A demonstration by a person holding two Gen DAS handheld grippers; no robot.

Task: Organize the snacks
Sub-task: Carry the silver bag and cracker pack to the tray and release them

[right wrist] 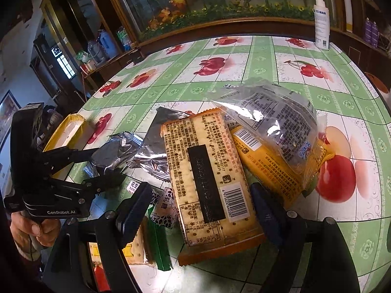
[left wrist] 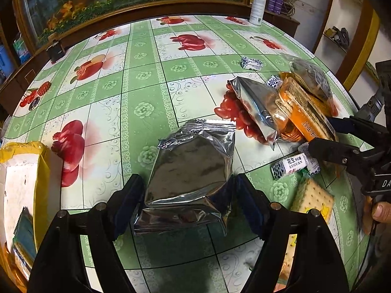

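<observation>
A silver foil packet lies on the fruit-print tablecloth between the fingers of my left gripper. That gripper is open, with its pads just beside the packet's edges. From the right wrist view the left gripper straddles the same silver packet. My right gripper is open around the near end of an orange-edged cracker packet, with a gap at its left finger. A yellow snack packet and a clear printed bag are piled behind it. A yellow carton stands at the left.
A second silver packet leans on the pile. Small wrapped candies and a green-edged cracker pack lie near the right gripper. A white spray bottle stands at the table's far edge. A person's hand holds the left gripper's handle.
</observation>
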